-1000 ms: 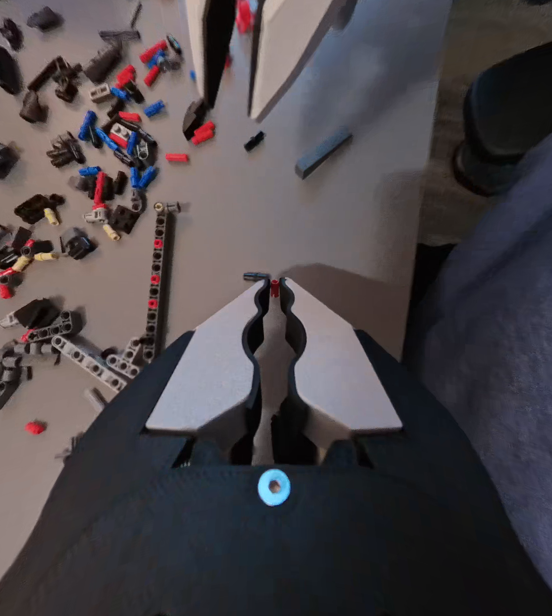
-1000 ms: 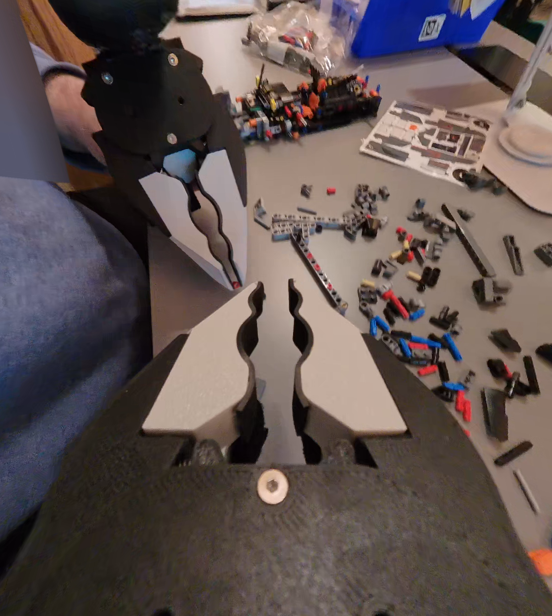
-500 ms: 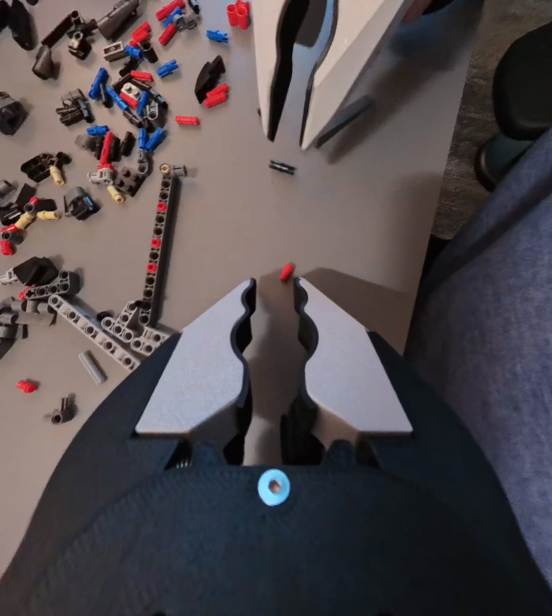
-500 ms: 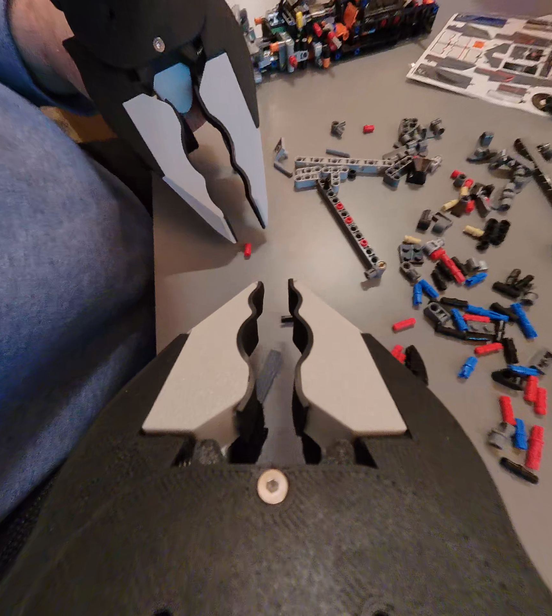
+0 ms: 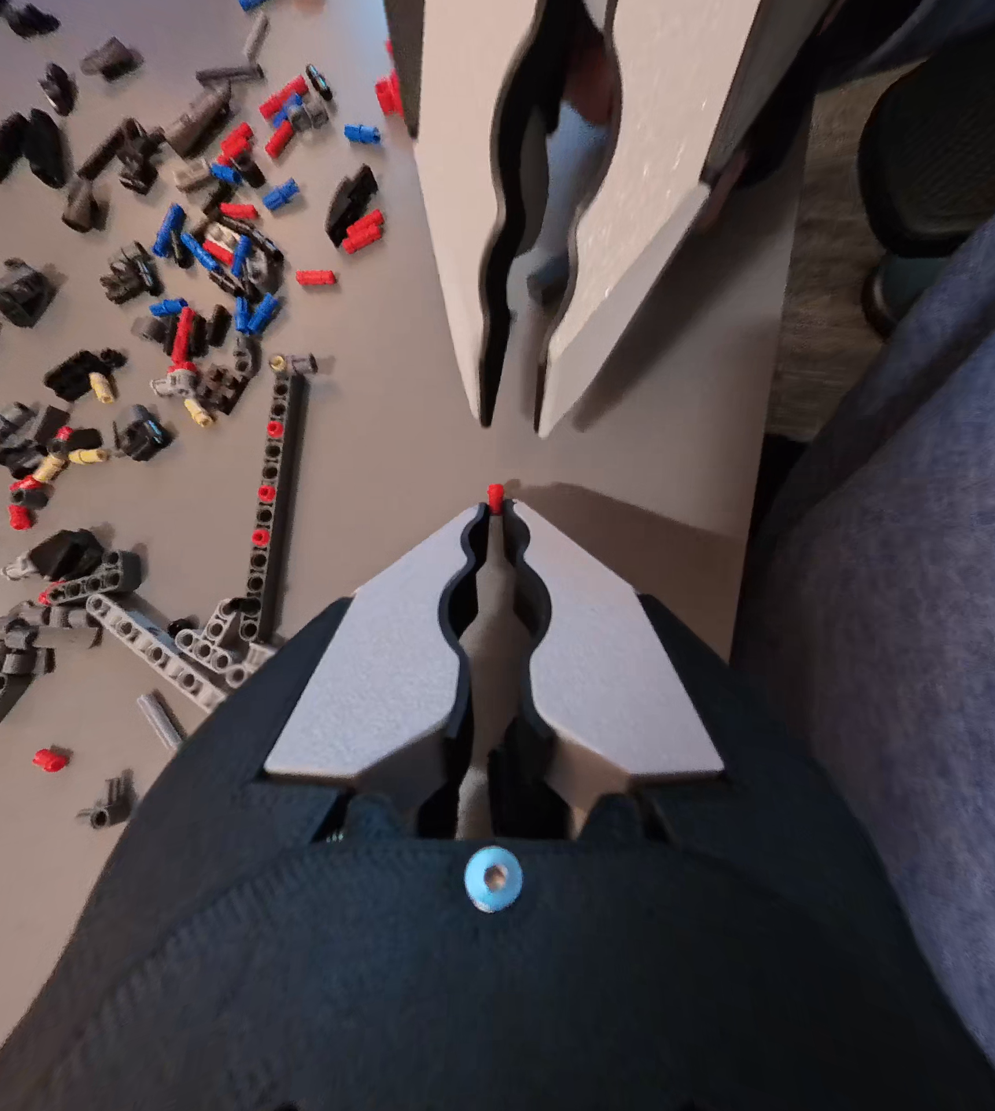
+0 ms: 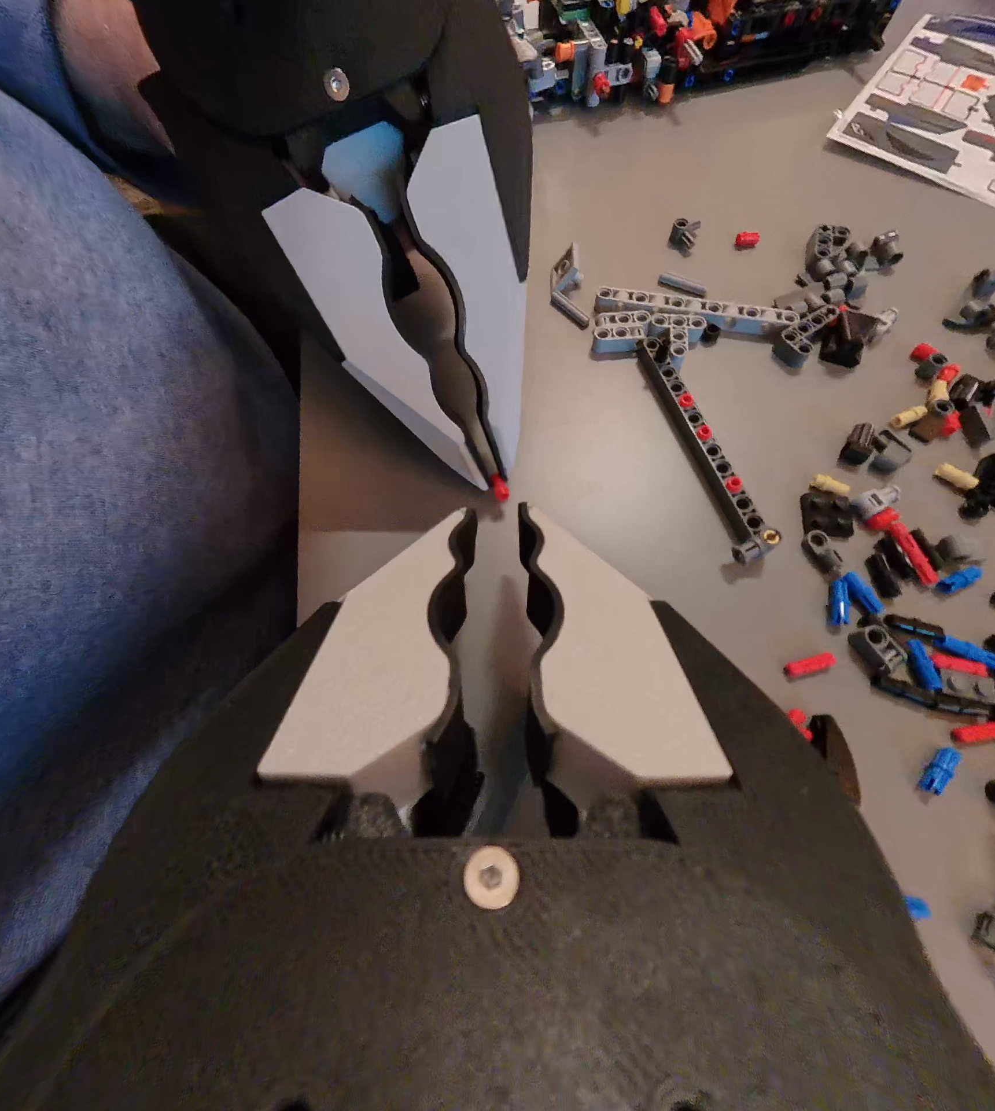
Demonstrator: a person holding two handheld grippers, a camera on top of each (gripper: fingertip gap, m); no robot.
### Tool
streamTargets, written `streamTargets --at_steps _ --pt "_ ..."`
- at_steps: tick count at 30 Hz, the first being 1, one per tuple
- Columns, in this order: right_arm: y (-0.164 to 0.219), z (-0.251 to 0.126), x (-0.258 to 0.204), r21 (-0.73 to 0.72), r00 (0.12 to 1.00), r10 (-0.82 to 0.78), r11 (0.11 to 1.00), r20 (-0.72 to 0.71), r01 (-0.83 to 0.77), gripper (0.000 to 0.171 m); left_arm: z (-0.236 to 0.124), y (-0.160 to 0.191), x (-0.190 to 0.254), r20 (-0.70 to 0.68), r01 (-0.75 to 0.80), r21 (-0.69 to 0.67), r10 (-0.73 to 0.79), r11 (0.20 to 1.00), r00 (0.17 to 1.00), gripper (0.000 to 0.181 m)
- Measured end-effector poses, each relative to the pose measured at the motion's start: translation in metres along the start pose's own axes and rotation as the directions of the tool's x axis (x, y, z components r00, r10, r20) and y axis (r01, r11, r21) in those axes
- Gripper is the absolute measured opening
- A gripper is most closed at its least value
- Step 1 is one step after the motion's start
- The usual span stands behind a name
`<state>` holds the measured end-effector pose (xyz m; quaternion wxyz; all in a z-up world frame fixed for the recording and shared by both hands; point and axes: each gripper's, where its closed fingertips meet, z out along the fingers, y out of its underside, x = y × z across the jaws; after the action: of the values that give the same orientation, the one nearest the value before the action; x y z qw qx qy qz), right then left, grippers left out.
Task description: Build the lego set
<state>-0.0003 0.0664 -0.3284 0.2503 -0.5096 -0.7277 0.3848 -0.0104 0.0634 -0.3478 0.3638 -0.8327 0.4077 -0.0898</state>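
My left gripper [image 5: 494, 516] is shut on a small red pin [image 5: 495, 496], which sticks out past its tips just above the grey table [image 5: 399, 457] near the front edge. In the right wrist view the same gripper [image 6: 496, 476] points down at the table with the red pin [image 6: 500, 489] at its tip. My right gripper [image 6: 496, 518] is open and empty, its tips just short of the pin. It also shows in the left wrist view [image 5: 513, 421], pointing at my left gripper. A long black beam [image 6: 702, 445] with red pins joins grey beams [image 6: 693, 315].
Loose black, blue, red and grey pieces [image 6: 934, 601] lie scattered to the right. A part-built model [image 6: 693, 42] and a sticker sheet [image 6: 964, 120] sit at the back. A person's blue-clad leg [image 6: 92, 481] is beside the table edge [image 5: 753, 541]. Only a small space, under 4 cm, lies between the two pairs of fingers.
My left gripper opened and left the red pin on the table, then shut on it again. My right gripper has moved in close, tip to tip with the left.
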Motion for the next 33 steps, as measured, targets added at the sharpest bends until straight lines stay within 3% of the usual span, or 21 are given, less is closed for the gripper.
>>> streamTargets --at_steps 1,5,13,33 --pt "-0.002 0.0 0.001 0.003 1.0 -0.014 1.0 -0.004 0.014 0.012 -0.002 -0.005 -0.002 0.01 0.004 0.029 -0.004 1.0 1.0 0.002" --pt "-0.013 -0.003 0.005 0.056 0.999 0.015 0.998 0.032 -0.017 0.011 -0.014 -0.024 -0.008 0.02 0.005 0.129 -0.008 0.992 1.0 0.002" --pt "-0.027 -0.01 0.009 0.142 0.992 0.086 0.985 0.095 -0.099 0.006 -0.024 -0.039 -0.014 0.171 -0.151 0.15 0.125 0.977 0.977 0.002" --pt "-0.03 -0.013 0.006 0.178 0.974 0.132 0.97 0.184 -0.166 0.005 -0.026 -0.043 -0.014 0.184 -0.219 0.158 0.189 0.963 0.965 0.002"
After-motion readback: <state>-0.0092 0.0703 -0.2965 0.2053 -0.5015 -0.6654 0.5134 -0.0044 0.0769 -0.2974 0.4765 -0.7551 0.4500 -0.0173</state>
